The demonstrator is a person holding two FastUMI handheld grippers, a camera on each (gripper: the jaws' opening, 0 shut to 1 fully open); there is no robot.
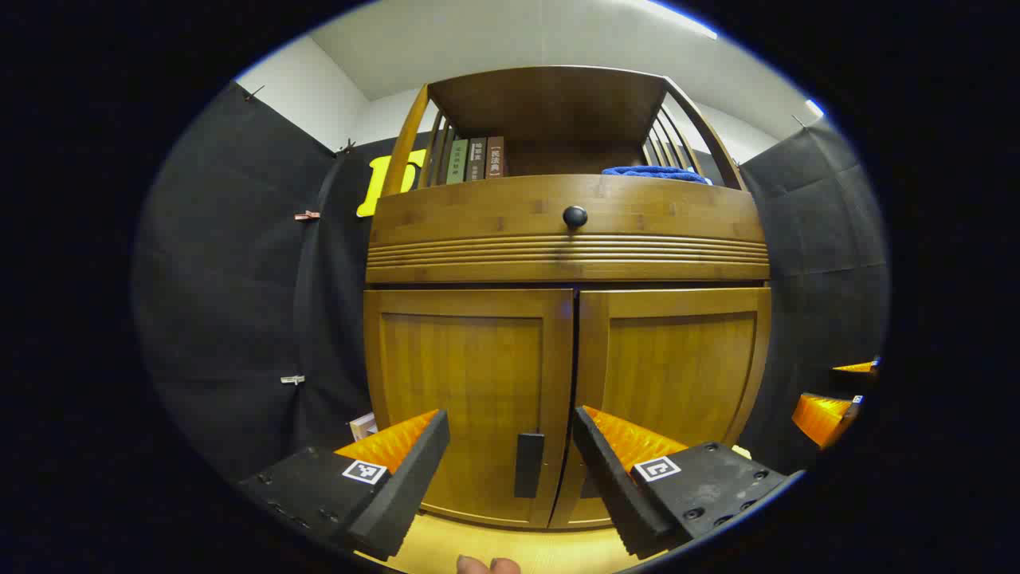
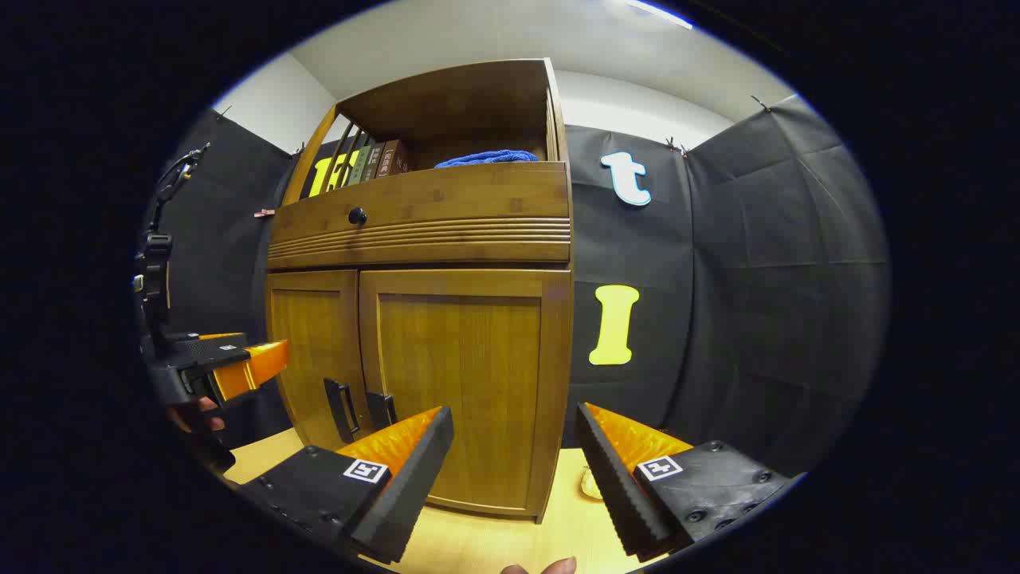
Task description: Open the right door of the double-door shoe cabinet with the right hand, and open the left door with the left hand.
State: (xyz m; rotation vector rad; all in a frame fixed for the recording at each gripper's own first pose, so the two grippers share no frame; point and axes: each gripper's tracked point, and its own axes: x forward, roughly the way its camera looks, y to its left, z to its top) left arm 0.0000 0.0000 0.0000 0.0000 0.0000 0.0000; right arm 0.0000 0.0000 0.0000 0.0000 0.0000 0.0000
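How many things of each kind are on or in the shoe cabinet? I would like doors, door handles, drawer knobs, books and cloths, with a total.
Doors: 2, left door and right door, both closed
Door handles: 2
Drawer knob: 1
Books: 3
Blue cloth: 1
Total: 9

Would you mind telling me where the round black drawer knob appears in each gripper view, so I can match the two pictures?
Left gripper view: the drawer knob sits just right of centre in the upper half, above the seam between the two closed doors.
Right gripper view: the drawer knob sits upper left, above the same seam.
Shared landmark: the blue cloth on the open shelf, up and right of the knob.
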